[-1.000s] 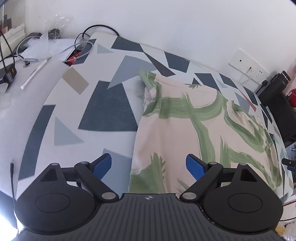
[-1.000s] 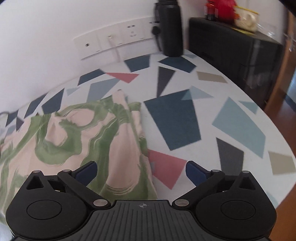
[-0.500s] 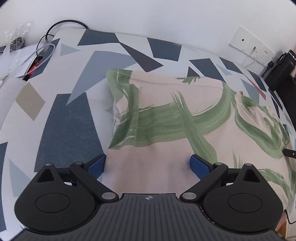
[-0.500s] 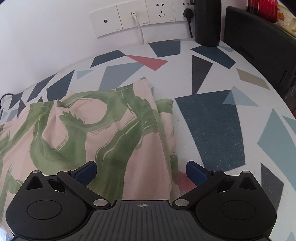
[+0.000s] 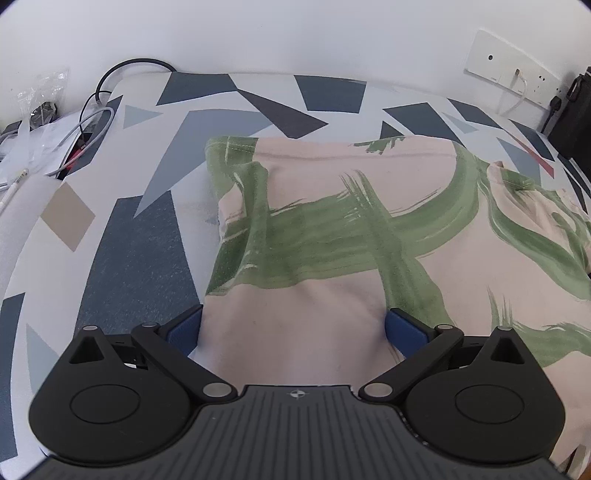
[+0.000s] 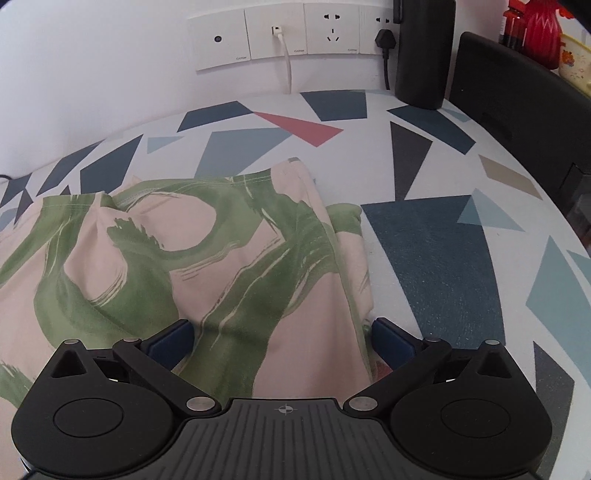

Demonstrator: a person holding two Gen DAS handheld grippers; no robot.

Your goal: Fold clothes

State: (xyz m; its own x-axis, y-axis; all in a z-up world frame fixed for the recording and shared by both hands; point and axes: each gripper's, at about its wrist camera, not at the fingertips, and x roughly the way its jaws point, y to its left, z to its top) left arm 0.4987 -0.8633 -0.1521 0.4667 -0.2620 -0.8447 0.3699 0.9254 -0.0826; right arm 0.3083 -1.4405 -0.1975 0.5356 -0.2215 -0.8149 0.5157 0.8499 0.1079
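Lying spread on the patterned table (image 5: 147, 266), below the wall sockets (image 6: 280, 35): pink-and-green garment (image 5: 332, 229). Opening wide over its near left edge, left gripper (image 5: 293, 326); straddling the near right edge, right gripper (image 6: 282, 336), jaws apart, nothing pinched. Likely lining up for a fold, needing both to close on cloth.

A tablecloth (image 6: 436, 258) patterned with blue, grey, tan and red shards covers the table. Wall sockets (image 6: 291, 35) sit behind it, a white cable (image 6: 286, 68) and a black plug (image 6: 384, 38) in them. Beside stands a black cylinder (image 6: 423, 55). Loose cables (image 5: 88, 122) lie at the far left edge.
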